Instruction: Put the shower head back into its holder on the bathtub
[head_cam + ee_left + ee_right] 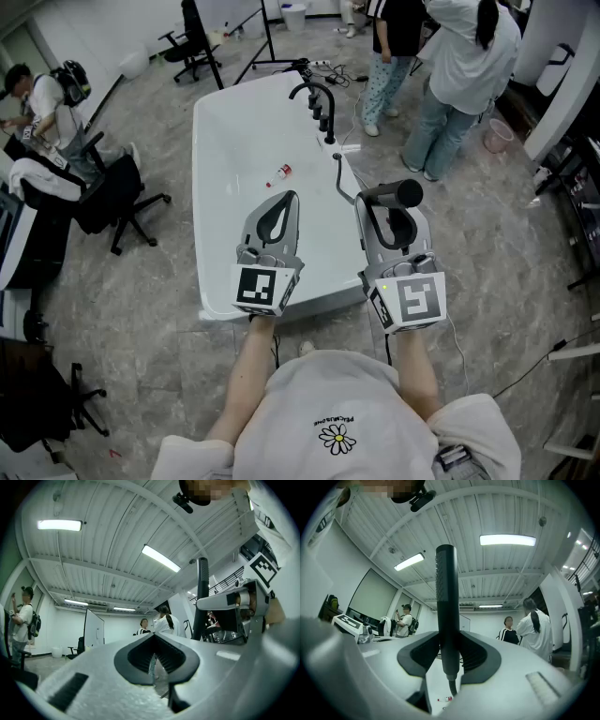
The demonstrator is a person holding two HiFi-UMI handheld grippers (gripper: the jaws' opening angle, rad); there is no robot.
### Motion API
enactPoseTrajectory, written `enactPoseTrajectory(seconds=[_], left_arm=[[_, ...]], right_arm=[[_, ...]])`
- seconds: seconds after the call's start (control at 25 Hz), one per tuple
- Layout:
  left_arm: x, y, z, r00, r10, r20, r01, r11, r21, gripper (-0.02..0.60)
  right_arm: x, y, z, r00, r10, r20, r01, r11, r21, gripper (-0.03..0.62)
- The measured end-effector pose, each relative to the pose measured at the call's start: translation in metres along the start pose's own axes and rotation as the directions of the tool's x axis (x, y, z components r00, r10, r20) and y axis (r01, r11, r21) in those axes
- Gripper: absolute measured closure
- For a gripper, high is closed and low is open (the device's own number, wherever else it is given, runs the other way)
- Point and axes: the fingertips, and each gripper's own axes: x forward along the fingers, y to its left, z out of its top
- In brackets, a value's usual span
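The black shower head (405,194) stands upright between the jaws of my right gripper (389,208), which is shut on its handle (446,597). Its hose (343,183) runs from the grip back to the right rim of the white bathtub (217,141). Black faucet fittings (319,101) stand at the far end of that rim. In the right gripper view the hose (451,686) hangs below the right gripper (449,637). My left gripper (281,201) hovers over the tub's near end, shut and holding nothing; in its own view the left gripper (153,637) has its tips together.
A small red-and-white bottle (281,173) lies inside the tub. Two people (450,75) stand by the tub's far right corner. Office chairs (117,197) and a seated person (42,98) are to the left. Cables (497,380) trail on the floor at right.
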Motion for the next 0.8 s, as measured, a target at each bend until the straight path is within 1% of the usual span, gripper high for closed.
enactPoseTrajectory(seconds=[0.16, 0.24, 0.36, 0.48, 0.56, 0.64, 0.68, 0.8], left_arm=[[0.006, -0.007, 0.002, 1.000, 0.006, 0.029, -0.005, 0.999, -0.047, 0.581], [0.009, -0.010, 0.006, 0.999, 0.002, 0.048, 0.000, 0.999, -0.049, 0.581], [0.011, -0.016, 0.007, 0.998, -0.011, 0.054, 0.014, 0.999, -0.047, 0.581], [0.019, -0.029, 0.011, 0.995, -0.038, 0.096, 0.044, 0.997, -0.065, 0.581], [0.025, -0.043, 0.010, 0.992, -0.076, 0.102, 0.083, 0.995, -0.063, 0.580], [0.032, -0.061, 0.006, 0.989, -0.118, 0.087, 0.122, 0.992, -0.042, 0.574], [0.036, -0.070, 0.002, 0.988, -0.138, 0.070, 0.140, 0.990, -0.033, 0.532], [0.051, -0.096, -0.018, 0.981, -0.194, -0.025, 0.193, 0.980, -0.043, 0.486]], right_arm=[[-0.001, -0.008, -0.001, 1.000, -0.001, 0.000, 0.001, 1.000, -0.006, 0.457], [-0.003, -0.010, -0.001, 1.000, -0.003, 0.000, 0.003, 1.000, -0.007, 0.457], [-0.005, -0.014, -0.002, 1.000, -0.009, 0.002, 0.009, 1.000, -0.005, 0.457], [-0.005, -0.023, -0.004, 1.000, -0.007, 0.005, 0.007, 1.000, 0.000, 0.457], [-0.008, -0.029, -0.005, 1.000, 0.002, 0.010, -0.003, 1.000, 0.014, 0.457], [-0.012, -0.036, -0.006, 1.000, 0.009, 0.013, -0.010, 1.000, 0.030, 0.457], [-0.013, -0.041, -0.005, 1.000, 0.012, 0.014, -0.012, 0.999, 0.034, 0.457], [-0.015, -0.051, -0.002, 0.999, 0.030, 0.019, -0.031, 0.999, 0.037, 0.457]])
